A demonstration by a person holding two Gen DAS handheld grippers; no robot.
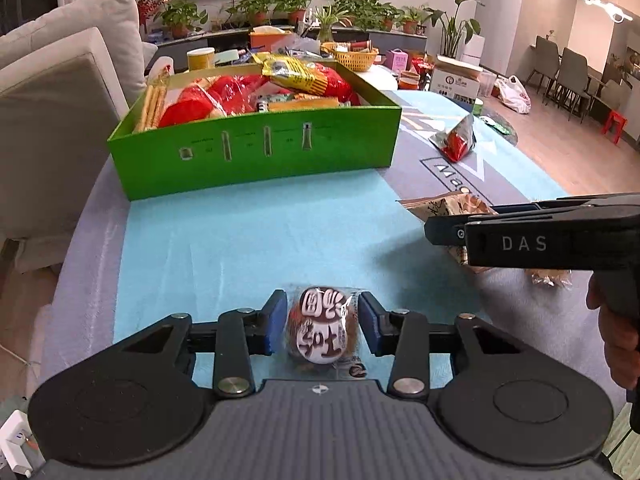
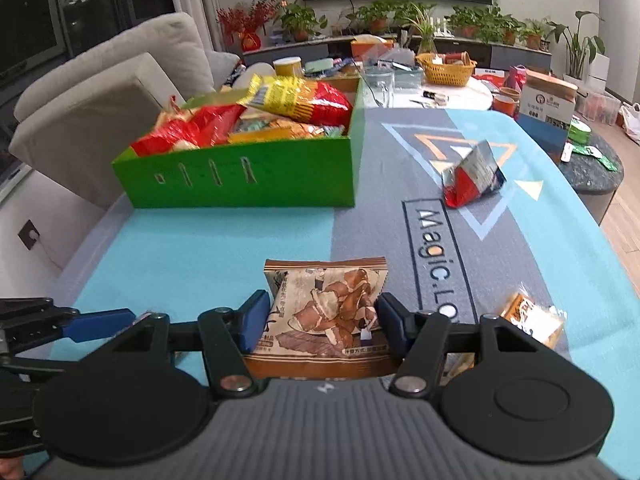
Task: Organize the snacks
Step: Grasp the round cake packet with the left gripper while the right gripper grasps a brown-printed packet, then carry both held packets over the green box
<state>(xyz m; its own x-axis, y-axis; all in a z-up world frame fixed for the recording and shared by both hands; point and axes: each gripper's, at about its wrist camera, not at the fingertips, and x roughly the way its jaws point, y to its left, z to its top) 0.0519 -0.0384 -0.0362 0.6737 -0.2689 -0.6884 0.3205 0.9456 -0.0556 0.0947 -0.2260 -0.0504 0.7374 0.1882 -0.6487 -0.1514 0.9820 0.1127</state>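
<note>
In the left wrist view a round brown cake in a clear printed wrapper sits on the light-blue mat, and my left gripper is shut on it, one blue pad at each side. In the right wrist view my right gripper is shut on a flat brown snack packet lying on the mat. The right gripper shows side-on over that packet. A green open box heaped with red and yellow snack bags stands further back on the left, also the green box.
A red and silver packet lies on the grey part of the mat, to the right of the box. A small orange packet lies beside my right gripper. A grey sofa stands left; a cluttered table with a yellow basket behind.
</note>
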